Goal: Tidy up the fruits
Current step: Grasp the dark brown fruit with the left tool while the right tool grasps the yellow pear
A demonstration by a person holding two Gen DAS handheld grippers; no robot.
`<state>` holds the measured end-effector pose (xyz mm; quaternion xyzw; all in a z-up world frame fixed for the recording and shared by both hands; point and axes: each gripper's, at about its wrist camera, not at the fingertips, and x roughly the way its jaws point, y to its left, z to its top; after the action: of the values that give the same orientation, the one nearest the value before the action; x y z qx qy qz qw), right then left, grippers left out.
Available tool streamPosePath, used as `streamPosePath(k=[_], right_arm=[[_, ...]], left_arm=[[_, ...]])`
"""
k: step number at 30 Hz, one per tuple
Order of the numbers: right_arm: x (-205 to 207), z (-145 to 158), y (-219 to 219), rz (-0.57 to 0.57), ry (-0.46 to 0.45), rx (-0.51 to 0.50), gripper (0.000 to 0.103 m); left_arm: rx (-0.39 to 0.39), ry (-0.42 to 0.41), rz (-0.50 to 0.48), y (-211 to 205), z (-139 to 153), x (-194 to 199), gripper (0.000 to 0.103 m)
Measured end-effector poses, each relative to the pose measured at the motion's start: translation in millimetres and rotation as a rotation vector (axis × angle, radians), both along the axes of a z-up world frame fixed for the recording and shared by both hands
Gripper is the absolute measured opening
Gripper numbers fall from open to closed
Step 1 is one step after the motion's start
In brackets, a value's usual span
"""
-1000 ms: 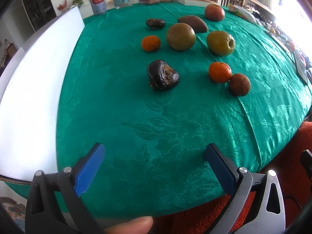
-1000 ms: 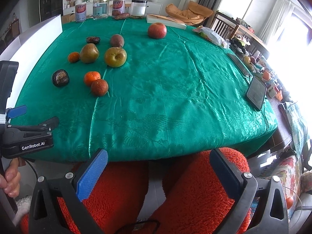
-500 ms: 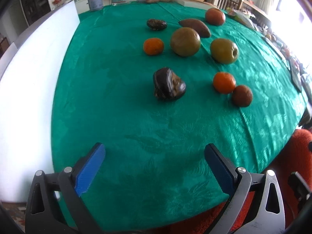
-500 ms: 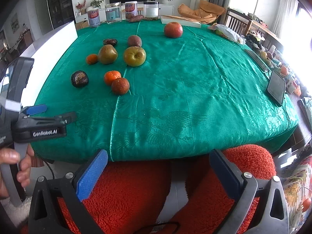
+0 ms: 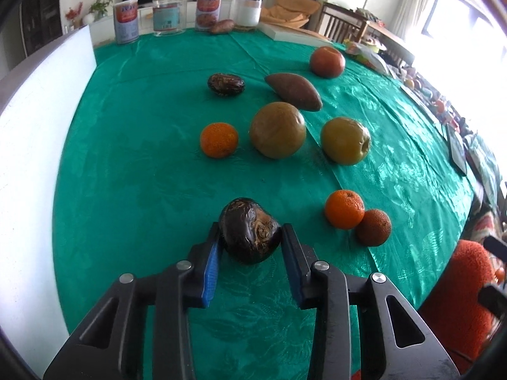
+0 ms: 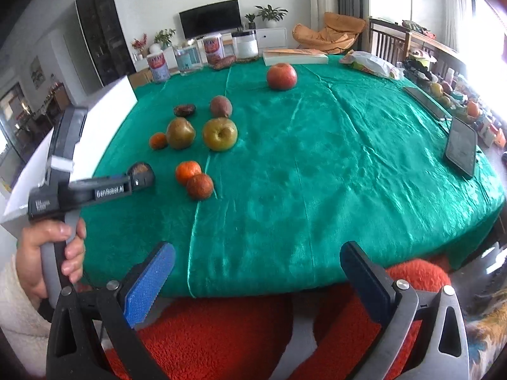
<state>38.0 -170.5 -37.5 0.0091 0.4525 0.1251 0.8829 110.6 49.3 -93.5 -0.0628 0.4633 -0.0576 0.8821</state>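
Green-clothed counter [image 5: 133,190]: left claw [image 5: 250,243] closing around dark wrinkled fruit [image 5: 249,230], probably soft and light, so take its widest sides; right claw [image 6: 256,272] wide, empty.

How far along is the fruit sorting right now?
Nothing looks sorted: the oranges, pears and red apple lie loose on the green tablecloth. In hand: the left gripper jaws are closing on the dark wrinkled fruit. The right gripper is open, empty. All grouping remains.
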Motion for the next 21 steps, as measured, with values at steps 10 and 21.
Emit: streamPosePath(k=[10,21], right_arm=[[152.6,-13.3,42.3,0.086,0.187,0.189,0.075],[207.6,-64.9,64.6,0.037,0.321,0.171,0.051]], left_arm=[[-0.047,-0.015,0.021,16.7,23.2,-28.9,0.037],[-0.089,-0.068,0.050,47.2,72.0,-55.3,0.037]])
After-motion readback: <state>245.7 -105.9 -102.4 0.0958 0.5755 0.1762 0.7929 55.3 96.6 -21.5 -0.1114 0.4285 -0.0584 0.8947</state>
